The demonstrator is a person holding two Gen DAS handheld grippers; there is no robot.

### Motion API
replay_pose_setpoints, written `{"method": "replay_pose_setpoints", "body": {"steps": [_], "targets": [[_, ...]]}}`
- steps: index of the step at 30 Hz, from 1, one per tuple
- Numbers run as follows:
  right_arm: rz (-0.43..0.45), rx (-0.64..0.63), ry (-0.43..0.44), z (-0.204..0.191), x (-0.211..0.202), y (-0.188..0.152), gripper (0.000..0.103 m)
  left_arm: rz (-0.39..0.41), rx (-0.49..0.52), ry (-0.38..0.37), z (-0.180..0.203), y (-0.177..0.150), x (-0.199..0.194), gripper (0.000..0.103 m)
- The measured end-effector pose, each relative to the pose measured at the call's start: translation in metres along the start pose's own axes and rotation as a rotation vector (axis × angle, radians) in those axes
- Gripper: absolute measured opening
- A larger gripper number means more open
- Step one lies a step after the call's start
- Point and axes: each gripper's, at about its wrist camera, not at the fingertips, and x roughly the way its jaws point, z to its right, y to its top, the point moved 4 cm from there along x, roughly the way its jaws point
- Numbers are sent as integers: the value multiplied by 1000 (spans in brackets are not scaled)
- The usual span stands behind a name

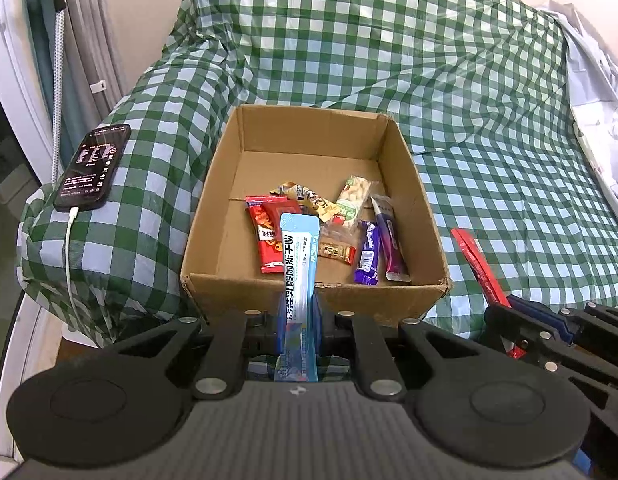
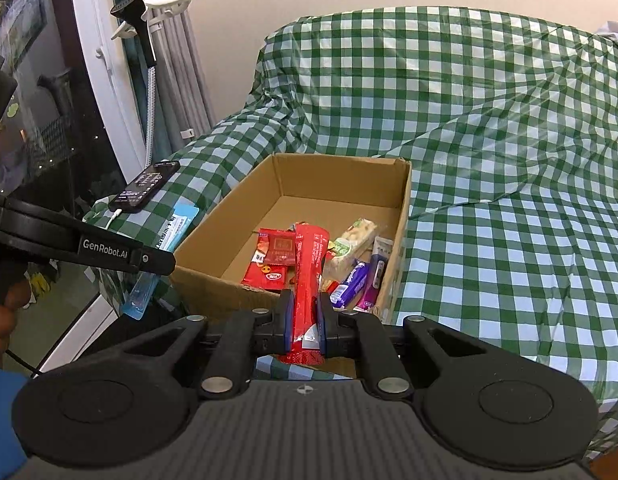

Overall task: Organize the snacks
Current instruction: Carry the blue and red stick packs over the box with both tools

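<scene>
Left gripper [image 1: 299,320] is clamping a long light-blue foil sachet [image 1: 299,264]; right gripper [image 2: 305,320] is pinching a red stick packet [image 2: 307,276]. Both are poising at mid-frame by the open brown cardboard box [image 1: 309,296]; thin slippery packets could be slipping outside its near wall.

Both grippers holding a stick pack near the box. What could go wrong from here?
1. The blue stick pack is pinched near its lower end by the left gripper, so most of it juts out unsupported and may flop or catch the cardboard box front wall.
2. The right gripper and its red stick pack sit close alongside; going in together could make the grippers bump.
</scene>
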Motion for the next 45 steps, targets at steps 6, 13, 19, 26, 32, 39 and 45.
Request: {"method": "replay_pose_setpoints", "body": {"steps": [6, 13, 19, 26, 32, 39, 45], "targets": [[-19, 3, 2, 1, 7, 0, 12, -18, -4, 1, -1, 0, 8, 14], [-51, 1, 5, 3, 17, -1, 12, -42, -7, 1, -2, 1, 19, 14], [-78, -3, 6, 3, 26, -2, 12, -62, -10, -1, -4, 4, 30, 14], [-104, 3, -1, 5, 38, 1, 12, -85, -17, -3, -8, 9, 43, 14], [-114, 9, 0, 6, 51, 11, 12, -92, -27, -4, -13, 22, 54, 14], [-119, 15, 18, 5, 76, 30, 12, -99, -40, 4, -22, 49, 75, 14], [-129, 34, 32, 8, 105, 45, 12, -111, -46, 18, -29, 76, 101, 15]]}}
